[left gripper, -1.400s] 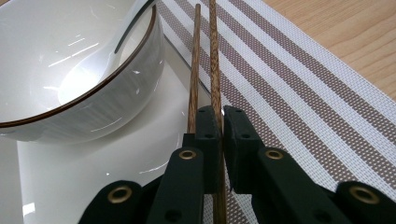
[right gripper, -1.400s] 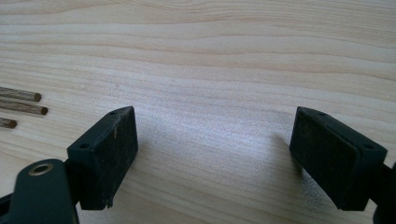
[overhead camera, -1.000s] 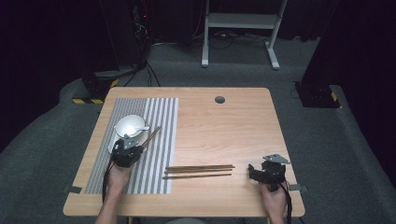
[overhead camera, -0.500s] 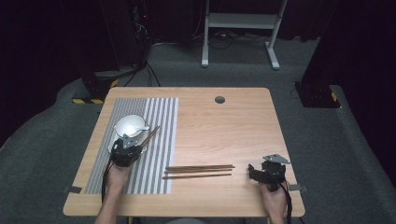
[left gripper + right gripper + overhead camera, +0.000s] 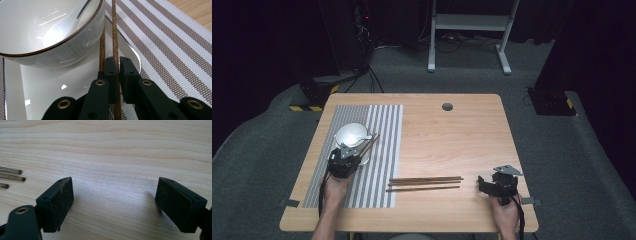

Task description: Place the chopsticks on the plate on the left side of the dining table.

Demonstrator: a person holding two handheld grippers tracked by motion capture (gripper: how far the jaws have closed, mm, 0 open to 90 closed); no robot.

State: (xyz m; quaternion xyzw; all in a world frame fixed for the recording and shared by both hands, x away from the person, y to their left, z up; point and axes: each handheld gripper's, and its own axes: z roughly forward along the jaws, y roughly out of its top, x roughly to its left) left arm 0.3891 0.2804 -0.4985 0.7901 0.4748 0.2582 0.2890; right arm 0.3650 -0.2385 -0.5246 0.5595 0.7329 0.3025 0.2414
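While nothing has moved since a moment ago, the left gripper (image 5: 117,72) keeps its jaws squeezed on a brown wooden chopstick (image 5: 114,37) beside the white bowl (image 5: 50,32) near the desk's left edge; the right gripper (image 5: 115,202) waits open.

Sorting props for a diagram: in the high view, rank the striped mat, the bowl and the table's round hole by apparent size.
1. striped mat
2. bowl
3. round hole

Black claws (image 5: 117,72), brass-ringed screw holes, bare forearms
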